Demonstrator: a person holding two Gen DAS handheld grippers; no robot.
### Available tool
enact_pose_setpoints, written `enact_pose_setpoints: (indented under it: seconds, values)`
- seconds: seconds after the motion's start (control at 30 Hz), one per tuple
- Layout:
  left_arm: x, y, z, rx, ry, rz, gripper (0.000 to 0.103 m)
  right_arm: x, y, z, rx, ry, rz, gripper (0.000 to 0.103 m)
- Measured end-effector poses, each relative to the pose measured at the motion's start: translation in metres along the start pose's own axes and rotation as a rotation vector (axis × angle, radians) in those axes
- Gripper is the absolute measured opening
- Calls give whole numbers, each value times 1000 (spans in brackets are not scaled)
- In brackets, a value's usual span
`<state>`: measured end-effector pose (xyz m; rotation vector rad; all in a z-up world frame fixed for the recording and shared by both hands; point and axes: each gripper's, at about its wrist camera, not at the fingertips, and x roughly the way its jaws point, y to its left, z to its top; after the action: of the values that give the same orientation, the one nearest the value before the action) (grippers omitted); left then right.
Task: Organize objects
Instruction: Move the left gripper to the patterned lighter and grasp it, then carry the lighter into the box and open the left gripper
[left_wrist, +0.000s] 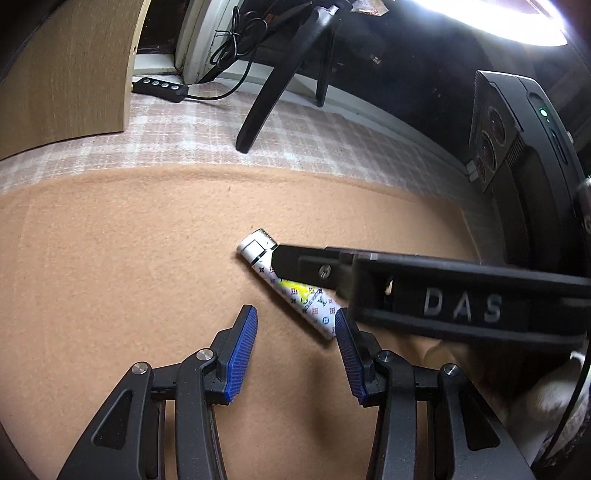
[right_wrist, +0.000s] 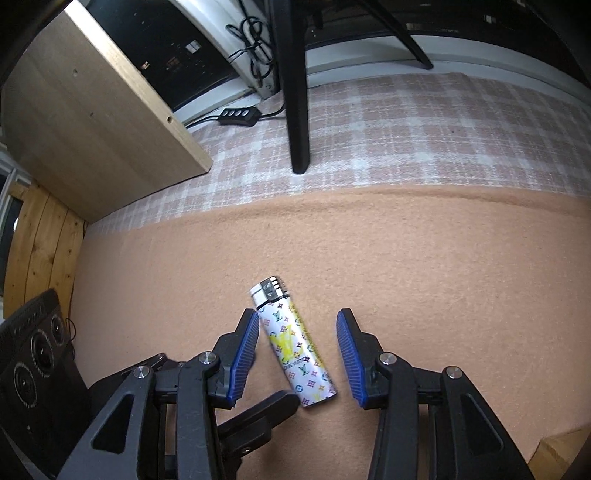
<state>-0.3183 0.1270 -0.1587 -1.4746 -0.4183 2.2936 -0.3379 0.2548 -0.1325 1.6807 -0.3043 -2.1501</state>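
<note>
Right gripper (right_wrist: 295, 350) angled down, parted around lighter (right_wrist: 293, 347), untouched

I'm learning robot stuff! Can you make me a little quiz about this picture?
1. True or false: the lighter stands upright.
2. Which gripper has the lighter between its fingers: A left, B right?
3. Fill in: the lighter lies on a peach-coloured ____.

Key: 1 false, it lies flat. 2 B, with the jaws open, not pressing it. 3 blanket.
</note>
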Motion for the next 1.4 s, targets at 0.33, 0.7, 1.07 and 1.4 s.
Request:
enact_pose_setpoints:
  seconds: [0.33, 0.7, 1.07, 1.4]
  values:
    - [8, -6, 2, 4, -3, -24, 36, 2, 3, -9, -18, 28, 23, 23]
    - [-5, -25, -31, -3, 10, -38, 34, -20, -5, -59, 54, 4, 51, 20]
    - [-29, -106, -47, 126, -23, -74, 34, -100, -31, -101, 105, -120, 45, 20]
    - [-25, -203, -62, 262, -9, -157, 35, -173, -89, -140, 193, -233, 0, 20]
